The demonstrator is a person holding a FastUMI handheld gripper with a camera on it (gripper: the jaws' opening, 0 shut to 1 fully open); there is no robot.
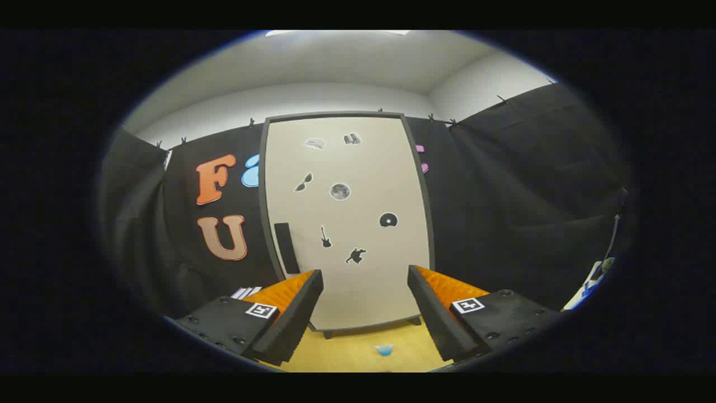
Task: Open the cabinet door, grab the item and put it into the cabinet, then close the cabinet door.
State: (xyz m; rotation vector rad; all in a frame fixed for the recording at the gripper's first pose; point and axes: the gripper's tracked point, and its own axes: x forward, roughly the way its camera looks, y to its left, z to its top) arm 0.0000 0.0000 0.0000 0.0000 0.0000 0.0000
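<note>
- The gripper [364,313] stood with its fingers [291,322] spread wide apart and nothing between them; it held no item and touched nothing.
- Just ahead of the fingers, low on the wooden worktop [341,352] and a little nearer the right finger than the left, lay a small blue item [384,350]. It was too small to tell its shape, but I judged it to be the thing meant for the cabinet. It lay apart from both fingers and well short of the cabinet's foot.
- Beside the left finger, a few white strips [246,291] showed near the worktop's left side; what they were could not be made out.
- Beyond the item, at the far edge of the worktop, stood the cabinet [345,224], upright on short dark feet. Its pale door [363,280] sat flush in the dark frame, so it looked closed. A dark vertical handle [286,247] sat near the door's left edge, and small dark stickers [340,191] dotted the panel.
- As I read it, no step of the task was done: the door was yet to be opened, the item yet to be picked up and placed inside, and the door then shut.
- The handle lay beyond the left finger, up and ahead of it, so a reach forward seemed the first need.
</note>
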